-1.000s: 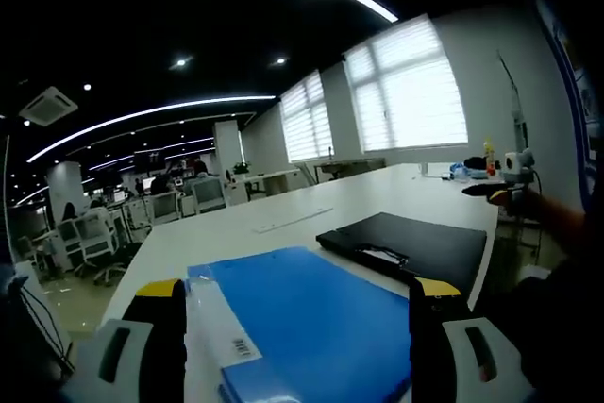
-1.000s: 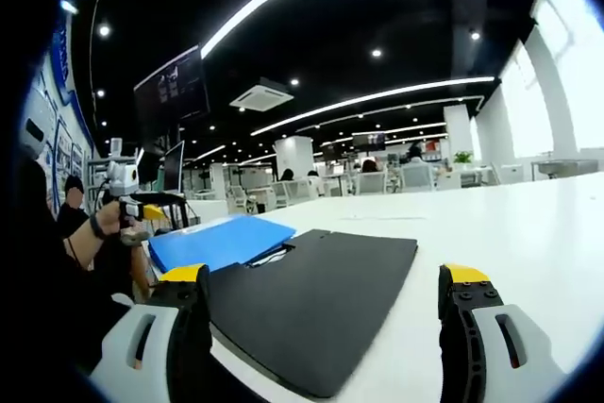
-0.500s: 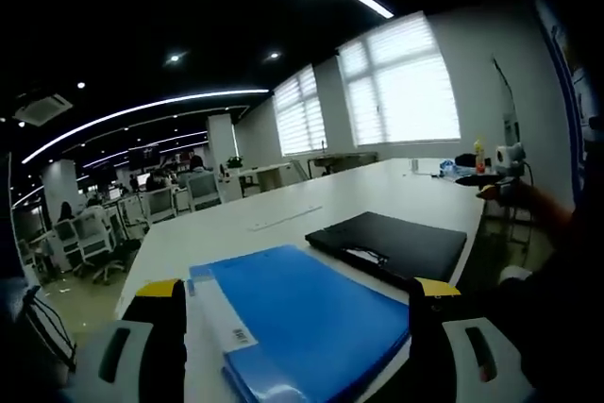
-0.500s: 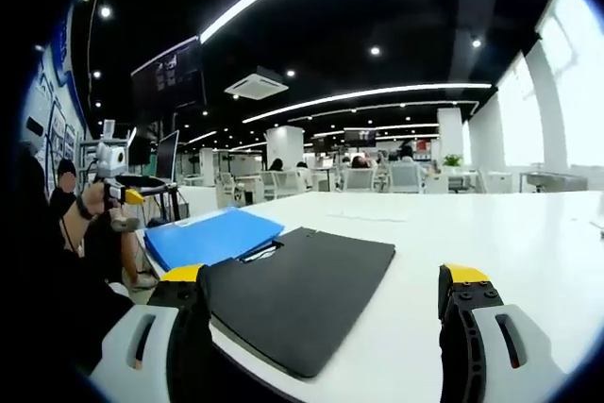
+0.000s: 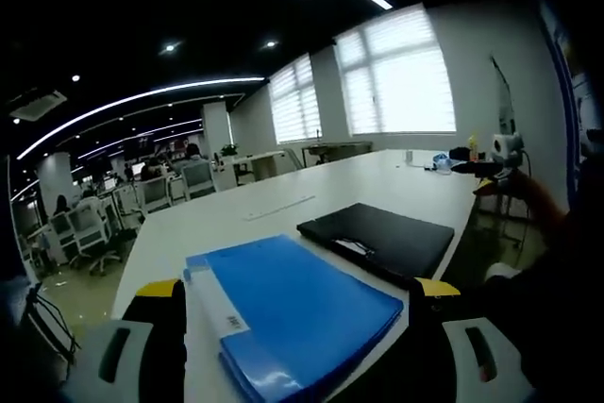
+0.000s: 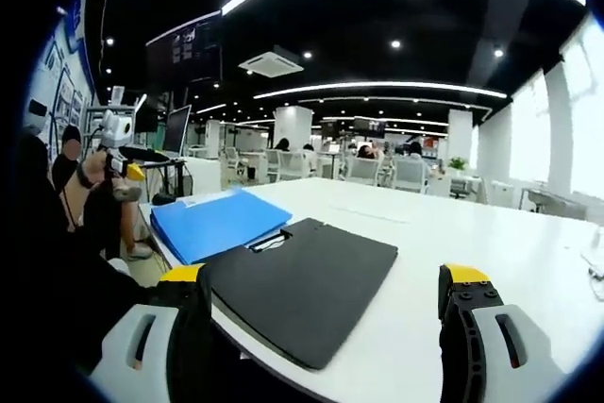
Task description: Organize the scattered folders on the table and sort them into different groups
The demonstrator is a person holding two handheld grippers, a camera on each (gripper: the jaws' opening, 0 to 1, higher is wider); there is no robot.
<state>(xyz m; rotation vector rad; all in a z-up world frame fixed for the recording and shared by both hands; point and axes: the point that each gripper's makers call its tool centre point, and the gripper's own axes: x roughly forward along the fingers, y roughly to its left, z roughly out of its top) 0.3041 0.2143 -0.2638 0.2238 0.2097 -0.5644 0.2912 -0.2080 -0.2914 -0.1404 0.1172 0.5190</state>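
**Two folders side by side, both grippers held back**

Office ceiling strips and rows of distant desks ran behind a long white counter [image 5: 283,209], where two folders lay near its edge. The blue folder [image 5: 297,304] sat straight ahead of the left gripper [image 5: 297,327], between the lines of its wide-spread jaws but beyond their yellow tips, its labelled spine toward the left jaw. The black folder [image 5: 377,241] lay just past it, off toward the right jaw, apparently touching or slightly overlapping the blue one; I could not tell which.

From the right gripper [image 6: 321,313] the order reversed: the black folder [image 6: 297,285] lay ahead of the parted jaws, nearer the left one, with the blue folder [image 6: 217,224] beyond it. Neither gripper held anything.

Each gripper seemed to face the folder nearest it, likely so one colour could go to each side. Sorting looked unstarted. The flat folders would probably need an edge hanging off the counter to be gripped.
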